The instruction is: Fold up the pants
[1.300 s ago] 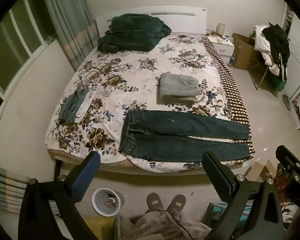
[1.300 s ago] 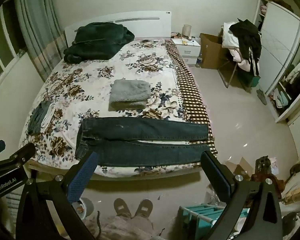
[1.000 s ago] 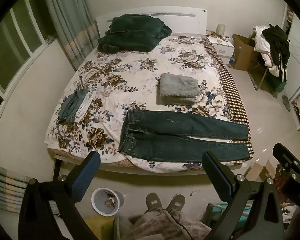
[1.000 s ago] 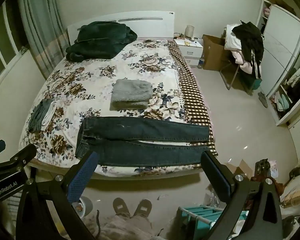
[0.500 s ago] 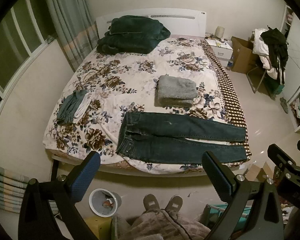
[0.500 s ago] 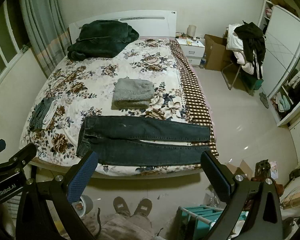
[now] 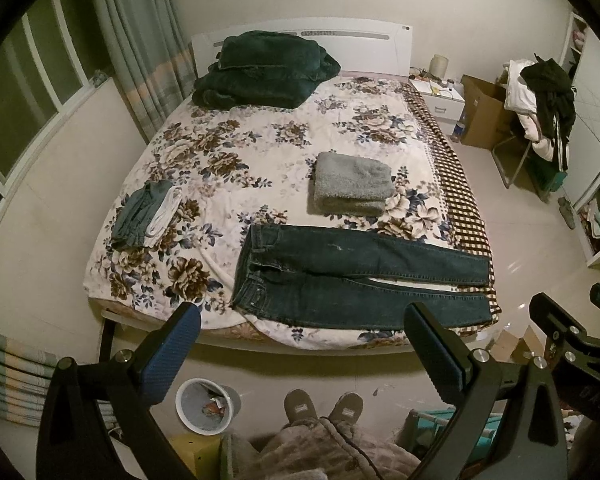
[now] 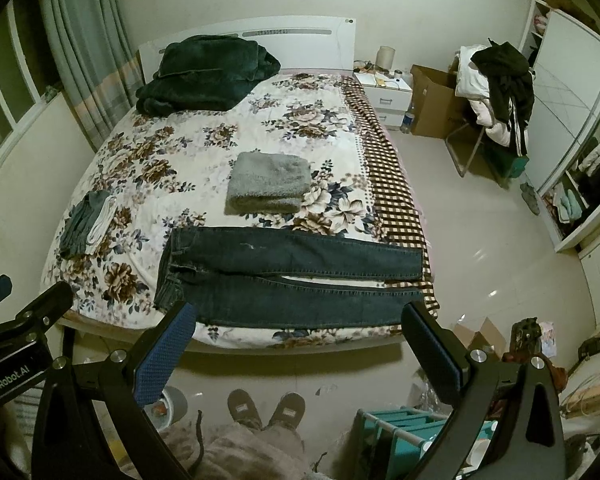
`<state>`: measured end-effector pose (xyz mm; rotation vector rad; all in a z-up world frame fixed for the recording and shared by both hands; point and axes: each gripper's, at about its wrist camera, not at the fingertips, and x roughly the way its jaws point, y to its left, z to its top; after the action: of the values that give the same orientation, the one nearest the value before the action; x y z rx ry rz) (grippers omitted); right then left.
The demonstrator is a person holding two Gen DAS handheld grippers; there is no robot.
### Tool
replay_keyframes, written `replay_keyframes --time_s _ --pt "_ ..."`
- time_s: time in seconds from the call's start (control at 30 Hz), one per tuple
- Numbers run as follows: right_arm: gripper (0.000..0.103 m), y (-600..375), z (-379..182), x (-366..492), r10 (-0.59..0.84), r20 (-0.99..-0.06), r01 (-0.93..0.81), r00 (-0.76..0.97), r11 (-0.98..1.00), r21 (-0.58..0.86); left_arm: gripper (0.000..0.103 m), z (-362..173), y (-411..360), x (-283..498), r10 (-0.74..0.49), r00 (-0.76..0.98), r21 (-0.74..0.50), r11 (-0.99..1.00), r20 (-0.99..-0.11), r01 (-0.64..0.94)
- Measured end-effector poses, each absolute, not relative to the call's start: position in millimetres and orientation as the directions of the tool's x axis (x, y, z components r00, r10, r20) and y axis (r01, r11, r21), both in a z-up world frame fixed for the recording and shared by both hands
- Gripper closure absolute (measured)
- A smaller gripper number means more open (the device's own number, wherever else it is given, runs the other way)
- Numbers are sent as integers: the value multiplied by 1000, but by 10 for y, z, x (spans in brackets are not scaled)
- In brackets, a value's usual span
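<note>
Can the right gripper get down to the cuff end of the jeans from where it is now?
Probably yes. The right gripper hangs open above the bed's near edge, and the jeans lie flat there, legs running right. Nothing lies over the cuffs; the folded grey towel sits further back.

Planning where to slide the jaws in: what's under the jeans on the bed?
The jeans lie flat on the floral bedspread, cuffs over its checkered border. Anything directly beneath the denim is hidden.

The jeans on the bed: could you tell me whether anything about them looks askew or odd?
The jeans lie flat, unfolded, along the bed's near edge. A small pale mark on the upper leg stands out, and the cuffs reach the checked border.
</note>
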<state>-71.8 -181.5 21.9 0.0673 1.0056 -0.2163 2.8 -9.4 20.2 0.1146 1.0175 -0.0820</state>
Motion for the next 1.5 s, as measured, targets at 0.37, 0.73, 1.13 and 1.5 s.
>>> replay_keyframes --time_s 0.37,0.73,1.13,1.5 --pt "0 -1800 208 -711 -153 -843 213 516 976 -46 0 197 -221 76 -21 517 51 991 -856 125" --pt "0 -1796 215 -698 -153 -844 213 514 976 -48 0 230 -291 125 -25 519 44 992 -855 122" --pt "0 -1807 205 -692 -152 -845 213 513 976 -46 0 233 -294 131 -30 516 39 992 -856 123" --pt "0 -1807 175 -686 -146 -852 214 502 976 -41 0 219 -314 127 -34 515 34 992 -856 123"
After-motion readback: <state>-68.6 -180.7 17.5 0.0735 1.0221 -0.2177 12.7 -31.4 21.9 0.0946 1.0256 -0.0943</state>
